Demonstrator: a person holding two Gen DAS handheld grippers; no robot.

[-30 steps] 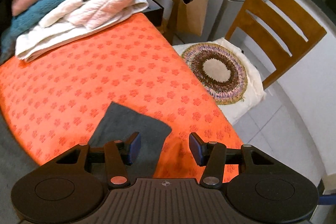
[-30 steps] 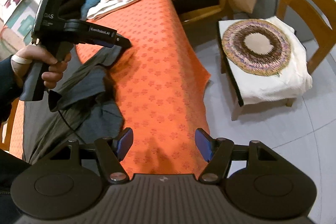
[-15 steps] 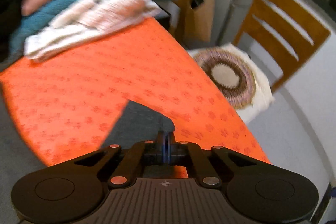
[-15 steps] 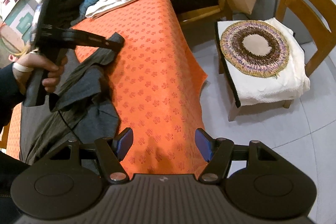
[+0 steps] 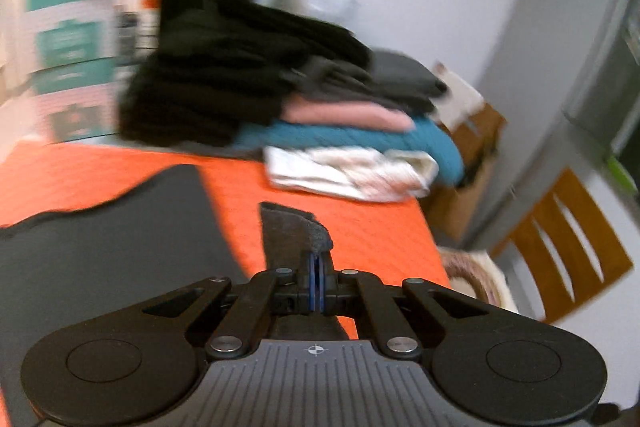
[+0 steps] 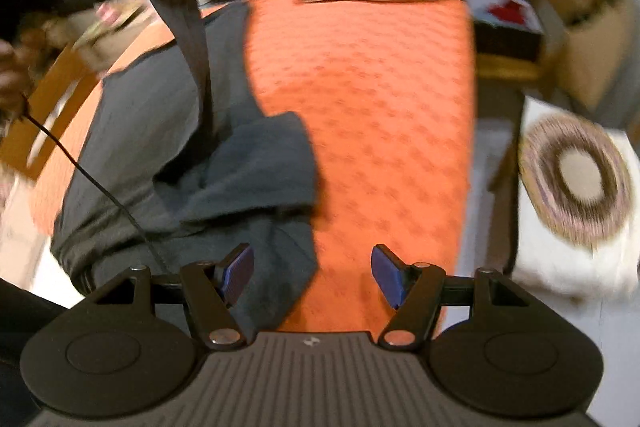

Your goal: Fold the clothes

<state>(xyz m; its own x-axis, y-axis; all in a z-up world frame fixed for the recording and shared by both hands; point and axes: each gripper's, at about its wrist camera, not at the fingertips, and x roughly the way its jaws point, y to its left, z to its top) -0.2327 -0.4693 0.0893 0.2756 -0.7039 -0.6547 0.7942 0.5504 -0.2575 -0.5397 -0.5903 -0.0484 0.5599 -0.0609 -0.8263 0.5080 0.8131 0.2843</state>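
Since a second ago: left tongs [image 5: 318, 277], then spread over a corner of the grey garment [image 6: 192, 163], now pinched shut on that corner and lifted, so a strip of cloth hangs taut from them; right tongs [image 6: 312, 275], spread wide then as now, holding nothing, low over the garment's near hem. Worktop [image 6: 368, 75], orange-covered: carries the garment, mostly flat along its left half, one flap doubled over near the middle. Clothes pile [image 5: 288, 107], far end: black, grey, pink, teal and white items, apart from the garment. Risks, judged: grip is on a small corner only, so a quick pull could slip it free; raising one corner alone may drag the body askew and bunch the doubled flap; a cable [image 6: 100, 187] trails across the cloth and could snag. Views: right wrist shows the garment's whole spread, the hanging strip and the cable; left wrist shows the closed pads on the corner, and the pile's layers.
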